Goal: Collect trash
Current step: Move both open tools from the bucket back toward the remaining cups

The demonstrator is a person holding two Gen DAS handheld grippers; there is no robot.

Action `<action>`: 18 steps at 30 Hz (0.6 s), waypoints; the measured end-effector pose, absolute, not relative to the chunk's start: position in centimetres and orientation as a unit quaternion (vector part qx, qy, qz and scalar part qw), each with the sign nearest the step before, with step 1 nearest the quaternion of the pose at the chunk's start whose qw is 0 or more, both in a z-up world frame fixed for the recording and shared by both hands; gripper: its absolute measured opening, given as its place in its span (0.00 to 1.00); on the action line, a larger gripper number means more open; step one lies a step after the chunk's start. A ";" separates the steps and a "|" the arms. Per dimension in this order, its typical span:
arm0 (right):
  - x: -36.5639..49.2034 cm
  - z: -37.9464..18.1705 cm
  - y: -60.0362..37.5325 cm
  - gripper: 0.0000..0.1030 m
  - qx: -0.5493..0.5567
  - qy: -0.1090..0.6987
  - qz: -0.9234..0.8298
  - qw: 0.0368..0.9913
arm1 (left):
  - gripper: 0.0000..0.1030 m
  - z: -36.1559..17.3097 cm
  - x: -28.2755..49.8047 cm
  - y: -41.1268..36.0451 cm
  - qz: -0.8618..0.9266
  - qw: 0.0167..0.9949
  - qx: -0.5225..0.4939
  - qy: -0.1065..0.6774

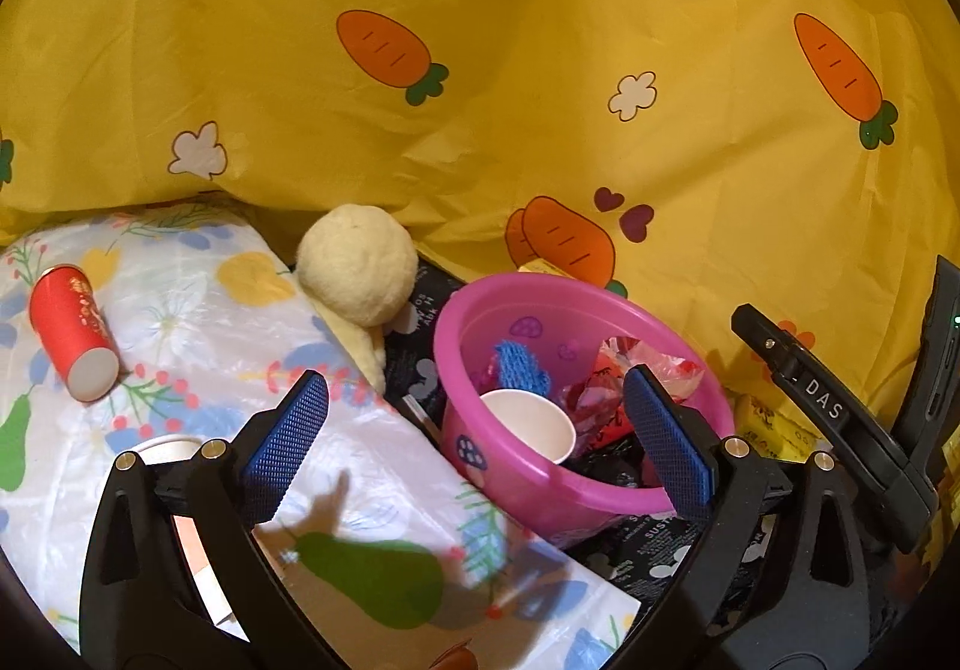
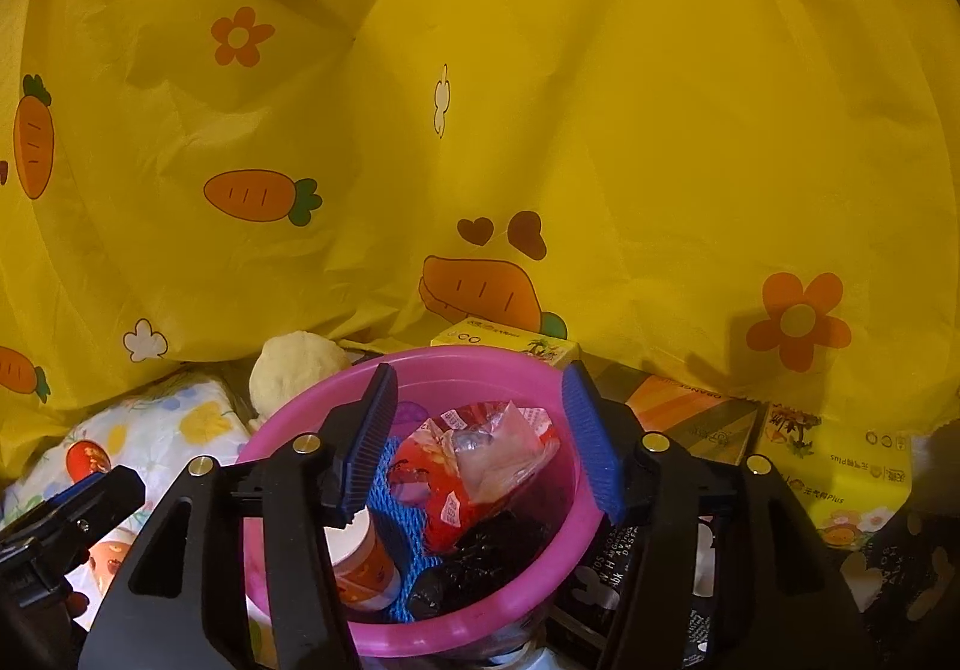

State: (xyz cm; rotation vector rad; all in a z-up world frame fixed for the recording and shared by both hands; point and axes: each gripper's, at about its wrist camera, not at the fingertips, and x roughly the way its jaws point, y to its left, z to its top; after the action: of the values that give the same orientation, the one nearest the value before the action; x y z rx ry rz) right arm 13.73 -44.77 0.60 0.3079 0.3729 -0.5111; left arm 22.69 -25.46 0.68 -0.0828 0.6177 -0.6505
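The red can [image 1: 73, 331] lies on its side near the left edge of the floral sheet [image 1: 198, 310], well apart from the pink basin [image 1: 591, 304]. It looks light, rigid and prone to rolling; grip across its body. Left gripper [image 1: 474, 430] and right gripper [image 2: 477, 445] both stand wide, empty.

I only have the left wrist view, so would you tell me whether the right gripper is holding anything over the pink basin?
Observer: No, the right gripper has its fingers apart over the pink basin, with nothing between them.
Operator: Thanks. Is the paper cup in there plain white?
Observer: No, the paper cup has an orange print on its side.
Operator: What lies to the right of the basin?
Observer: An orange-striped box and a yellow pack lie there.
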 end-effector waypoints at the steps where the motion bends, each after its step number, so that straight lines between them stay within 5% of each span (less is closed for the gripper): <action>1: 13.5 0.6 -44.3 0.67 0.149 0.180 -0.249 0.940 | 0.94 0.7 22.4 -25.0 -0.308 0.903 -0.038 0.297; 8: 12.4 0.5 -40.8 0.85 0.131 0.174 -0.232 0.948 | 0.94 0.6 20.5 -21.5 -0.265 0.921 -0.029 0.283; 18: 11.3 -0.2 -36.6 0.87 0.126 0.181 -0.201 0.955 | 0.94 -0.3 18.1 -17.1 -0.212 0.936 -0.019 0.279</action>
State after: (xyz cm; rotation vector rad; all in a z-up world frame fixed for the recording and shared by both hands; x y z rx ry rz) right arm 11.26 -36.61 -0.17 0.2549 0.3671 -0.4076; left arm 18.14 -17.06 -0.35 -0.0389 0.5710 -0.4327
